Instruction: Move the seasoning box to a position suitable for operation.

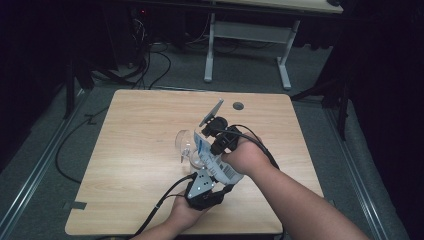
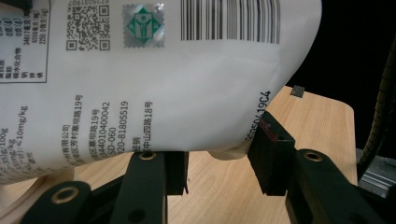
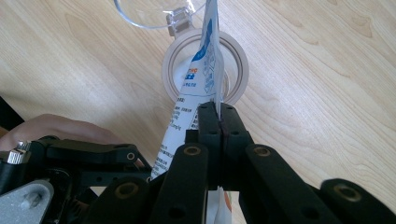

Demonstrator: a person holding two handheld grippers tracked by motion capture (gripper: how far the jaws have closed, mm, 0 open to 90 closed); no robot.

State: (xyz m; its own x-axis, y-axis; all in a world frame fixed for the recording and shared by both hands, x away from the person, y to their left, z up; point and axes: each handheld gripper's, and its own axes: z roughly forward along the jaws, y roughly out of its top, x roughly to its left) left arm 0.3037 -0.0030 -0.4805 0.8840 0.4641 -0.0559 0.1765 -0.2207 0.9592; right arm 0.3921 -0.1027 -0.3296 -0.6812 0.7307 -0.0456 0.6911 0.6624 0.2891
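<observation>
A white pouch (image 1: 216, 164) with blue print and a barcode is held aslant over a clear jar (image 1: 186, 146) in the middle of the wooden table (image 1: 130, 150). My right gripper (image 3: 218, 109) is shut on the pouch's thin upper edge (image 3: 208, 60), right above the jar's round mouth (image 3: 172, 65); the jar's clear lid (image 3: 144, 14) is swung open. My left gripper (image 2: 224, 158) holds the pouch's bulging bottom (image 2: 163, 84), with both pads against it. In the high view the left gripper (image 1: 212, 181) is nearer the table's front edge and the right gripper (image 1: 209, 135) farther back.
A round cable hole (image 1: 238, 106) sits near the table's far edge. Beyond the table stands another desk on white legs (image 1: 210, 50), and cables (image 1: 150, 65) lie on the grey floor. Bare wood lies to the left and right of the jar.
</observation>
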